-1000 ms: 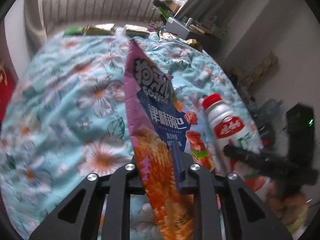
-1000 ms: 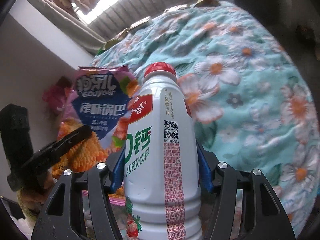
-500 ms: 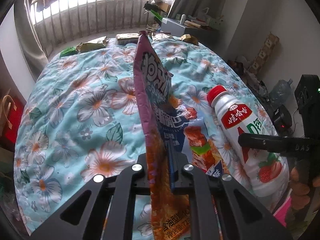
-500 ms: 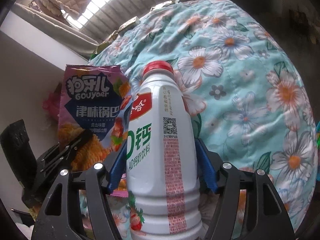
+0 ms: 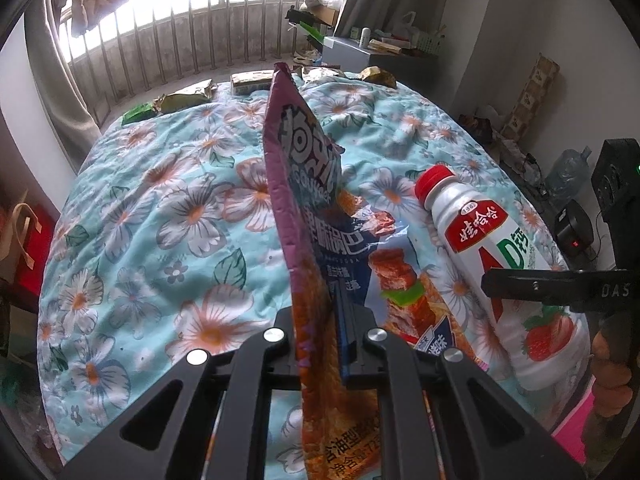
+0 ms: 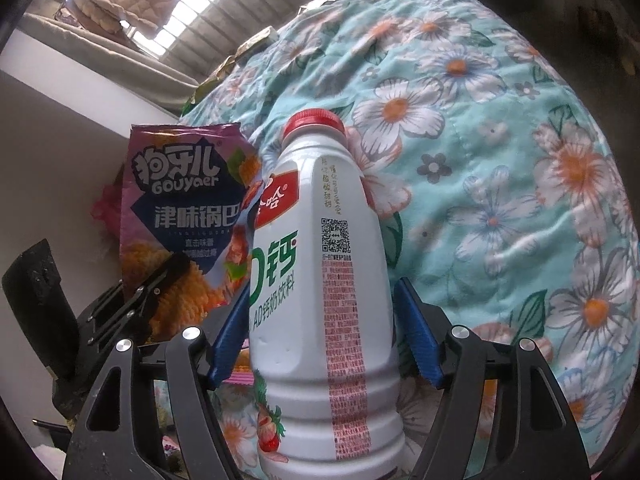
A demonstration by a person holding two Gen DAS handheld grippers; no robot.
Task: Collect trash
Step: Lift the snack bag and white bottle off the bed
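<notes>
Trash is half gathered: the left claw [image 5: 320, 344] pinches the snack bag [image 5: 308, 216], the right claw [image 6: 324, 340], jaws just easing wider, brackets the milk bottle [image 6: 320, 280] above the bed [image 5: 160, 220], while wrappers [image 5: 188, 98] wait along its far edge.

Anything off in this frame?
Bottle stands between the right gripper's jaws, which have just been opening. A gap shows at one blue pad, so the hold looks loose. Crumpled wrappers litter the floral bedspread's far edge.
</notes>
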